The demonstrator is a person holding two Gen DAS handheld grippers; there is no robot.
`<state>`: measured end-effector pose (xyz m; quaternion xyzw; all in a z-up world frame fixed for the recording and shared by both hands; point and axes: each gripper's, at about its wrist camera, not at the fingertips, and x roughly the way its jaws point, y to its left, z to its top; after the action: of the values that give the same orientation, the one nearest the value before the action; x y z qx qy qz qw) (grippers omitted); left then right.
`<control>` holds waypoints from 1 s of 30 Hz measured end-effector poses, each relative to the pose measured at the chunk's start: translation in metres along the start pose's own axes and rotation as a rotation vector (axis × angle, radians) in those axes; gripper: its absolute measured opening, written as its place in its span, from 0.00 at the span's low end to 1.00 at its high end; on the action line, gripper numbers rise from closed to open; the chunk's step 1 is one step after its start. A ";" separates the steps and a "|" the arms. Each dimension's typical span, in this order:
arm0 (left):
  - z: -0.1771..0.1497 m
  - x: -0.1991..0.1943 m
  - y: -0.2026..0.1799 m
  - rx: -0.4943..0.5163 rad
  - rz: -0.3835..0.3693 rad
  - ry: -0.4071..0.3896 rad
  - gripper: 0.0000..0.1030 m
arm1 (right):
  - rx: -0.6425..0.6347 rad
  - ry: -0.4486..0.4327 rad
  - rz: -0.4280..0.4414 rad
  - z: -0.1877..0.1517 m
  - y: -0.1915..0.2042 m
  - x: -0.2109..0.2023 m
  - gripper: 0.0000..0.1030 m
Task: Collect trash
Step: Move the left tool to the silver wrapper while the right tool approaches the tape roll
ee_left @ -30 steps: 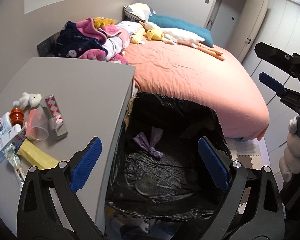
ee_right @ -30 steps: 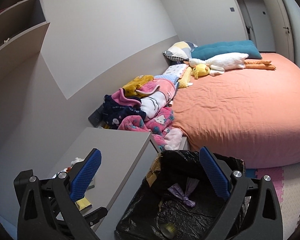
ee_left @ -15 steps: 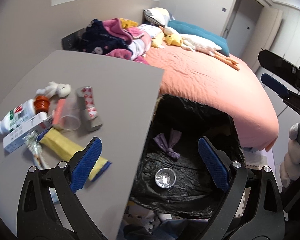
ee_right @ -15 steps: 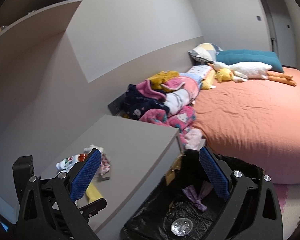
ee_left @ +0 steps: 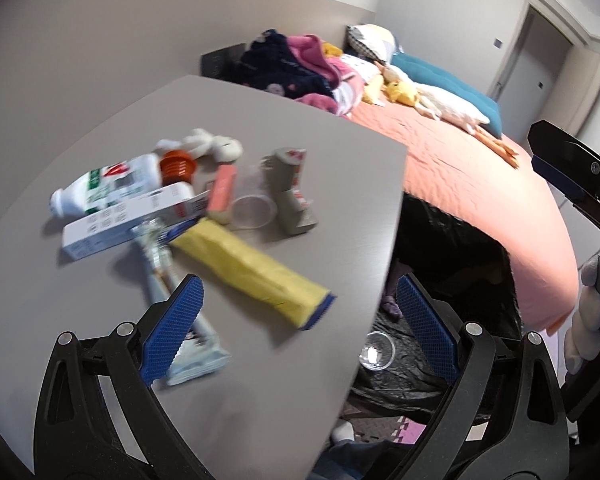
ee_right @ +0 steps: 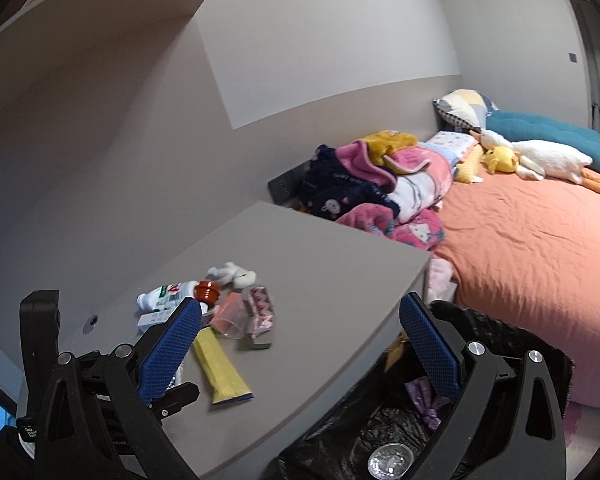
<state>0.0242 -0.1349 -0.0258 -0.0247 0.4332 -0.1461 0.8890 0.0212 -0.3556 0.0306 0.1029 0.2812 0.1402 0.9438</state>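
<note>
Trash lies in a cluster on the grey table [ee_left: 300,152]: a yellow packet [ee_left: 252,272], a clear plastic cup [ee_left: 252,210], a white bottle with an orange cap [ee_left: 112,184], a white box [ee_left: 124,224], a grey patterned carton [ee_left: 292,192] and a wrapped utensil [ee_left: 168,280]. My left gripper [ee_left: 300,332] is open and empty above the table's near edge, over the yellow packet's end. My right gripper [ee_right: 300,352] is open and empty, higher, between the table and the black-lined bin [ee_right: 380,420]. The bin holds a clear cup [ee_right: 390,460] and a purple wrapper [ee_right: 424,400].
An orange bed [ee_right: 540,240] with a pile of clothes [ee_right: 380,184], pillows and plush toys stands behind the table and bin. A small white plush [ee_left: 212,146] lies by the bottle. A grey wall runs along the left. The bin sits at the table's right edge.
Both grippers have swung left, from over the bin toward the table. The trash cluster now sits in front of my left gripper. Both stay open.
</note>
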 end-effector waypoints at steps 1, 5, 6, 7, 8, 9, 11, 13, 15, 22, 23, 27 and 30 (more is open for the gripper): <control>-0.002 0.000 0.005 -0.010 0.005 0.001 0.91 | -0.005 0.006 0.002 -0.001 0.004 0.004 0.96; -0.007 0.001 0.024 -0.036 0.031 0.007 0.91 | -0.025 0.030 0.013 -0.001 0.017 0.019 0.96; -0.008 0.002 0.028 -0.043 0.038 0.010 0.91 | -0.028 0.033 0.015 -0.002 0.020 0.022 0.96; -0.010 0.003 0.034 -0.052 0.044 0.011 0.91 | -0.030 0.038 0.016 -0.003 0.022 0.024 0.96; -0.011 0.004 0.038 -0.061 0.050 0.012 0.91 | -0.032 0.043 0.016 -0.004 0.025 0.028 0.96; -0.012 0.005 0.042 -0.071 0.056 0.014 0.91 | -0.032 0.054 0.017 -0.005 0.027 0.033 0.96; -0.014 0.008 0.049 -0.090 0.069 0.024 0.91 | -0.030 0.063 0.020 -0.006 0.029 0.037 0.93; -0.015 0.012 0.057 -0.108 0.079 0.036 0.91 | -0.020 0.082 0.031 -0.007 0.031 0.045 0.83; -0.015 0.015 0.062 -0.120 0.085 0.044 0.91 | -0.009 0.117 0.051 -0.009 0.031 0.056 0.75; -0.014 0.035 0.076 -0.134 0.086 0.091 0.77 | 0.006 0.207 0.065 -0.020 0.037 0.091 0.63; -0.013 0.038 0.077 -0.136 0.086 0.098 0.75 | 0.004 0.213 0.063 -0.021 0.038 0.095 0.63; -0.011 0.049 0.082 -0.133 0.096 0.126 0.70 | 0.000 0.244 0.064 -0.023 0.041 0.112 0.63; -0.010 0.055 0.087 -0.140 0.096 0.138 0.65 | -0.004 0.266 0.059 -0.026 0.043 0.126 0.63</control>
<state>0.0697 -0.0668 -0.0888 -0.0558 0.5034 -0.0740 0.8591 0.0993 -0.2710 -0.0420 0.0897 0.4004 0.1810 0.8938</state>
